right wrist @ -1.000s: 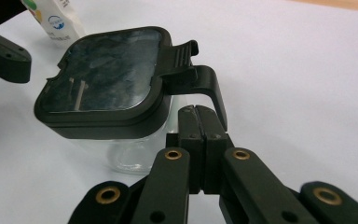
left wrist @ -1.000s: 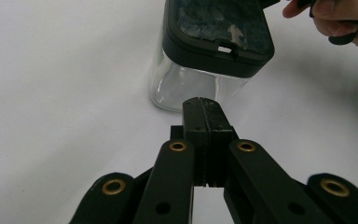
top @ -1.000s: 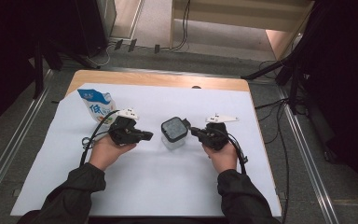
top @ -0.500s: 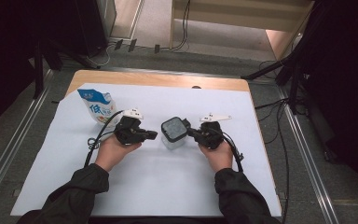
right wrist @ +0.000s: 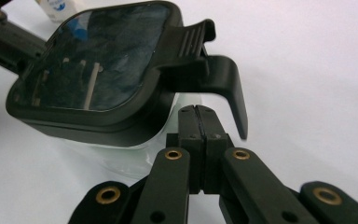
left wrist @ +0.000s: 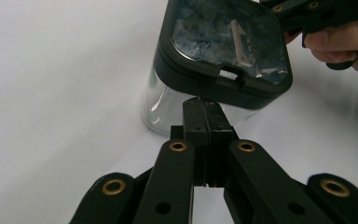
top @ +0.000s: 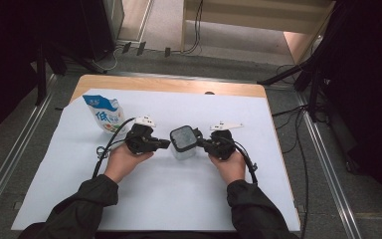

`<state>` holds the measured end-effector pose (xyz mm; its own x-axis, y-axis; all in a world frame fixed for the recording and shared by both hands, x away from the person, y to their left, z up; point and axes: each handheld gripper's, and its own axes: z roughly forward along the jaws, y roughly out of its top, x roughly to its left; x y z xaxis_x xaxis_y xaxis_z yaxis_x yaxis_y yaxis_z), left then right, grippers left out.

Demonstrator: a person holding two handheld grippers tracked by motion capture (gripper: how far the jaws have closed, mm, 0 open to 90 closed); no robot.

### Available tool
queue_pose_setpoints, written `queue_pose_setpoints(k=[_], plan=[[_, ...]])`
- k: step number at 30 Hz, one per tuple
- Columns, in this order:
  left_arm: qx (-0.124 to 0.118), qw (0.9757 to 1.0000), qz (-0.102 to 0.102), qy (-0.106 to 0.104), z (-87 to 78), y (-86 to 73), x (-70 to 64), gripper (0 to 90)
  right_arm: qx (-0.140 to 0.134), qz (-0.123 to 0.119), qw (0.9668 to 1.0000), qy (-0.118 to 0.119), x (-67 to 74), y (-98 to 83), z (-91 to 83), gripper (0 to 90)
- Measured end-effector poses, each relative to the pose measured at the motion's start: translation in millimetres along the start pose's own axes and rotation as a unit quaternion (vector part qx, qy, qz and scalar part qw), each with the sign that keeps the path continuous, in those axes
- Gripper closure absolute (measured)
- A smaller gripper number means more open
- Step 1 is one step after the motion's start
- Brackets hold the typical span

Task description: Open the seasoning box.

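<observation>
Dark long sleeves (top: pixel 87 199); black left gripper (top: pixel 165 144) and right gripper (top: pixel 203 144), brass rivets, black cables, pale top plates.

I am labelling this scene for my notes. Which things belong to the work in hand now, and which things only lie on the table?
Part of the work:
- clear container with black lid
- left gripper, jaws shut, beside it
- right gripper, jaws shut, at the lid's latch side

Only lying about:
- blue and white pouch, standing at the far left
- white sheet covering the table

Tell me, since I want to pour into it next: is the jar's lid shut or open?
Shut. The black lid sits flat on the clear jar all round; its side latch sticks out, locked or not I cannot tell.
</observation>
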<state>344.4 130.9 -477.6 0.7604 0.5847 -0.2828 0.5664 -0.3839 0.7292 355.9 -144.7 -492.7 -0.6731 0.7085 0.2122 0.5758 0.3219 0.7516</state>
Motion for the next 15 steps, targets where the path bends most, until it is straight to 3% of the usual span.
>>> queue_pose_setpoints(k=[15], plan=[[-0.002, 0.9999, -0.011, -0.005, -0.5, 0.5, 5.2, 90.0, 0.012, 0.021, 0.9997, 0.0, 7.2, -3.7, 1.0, 90.0]])
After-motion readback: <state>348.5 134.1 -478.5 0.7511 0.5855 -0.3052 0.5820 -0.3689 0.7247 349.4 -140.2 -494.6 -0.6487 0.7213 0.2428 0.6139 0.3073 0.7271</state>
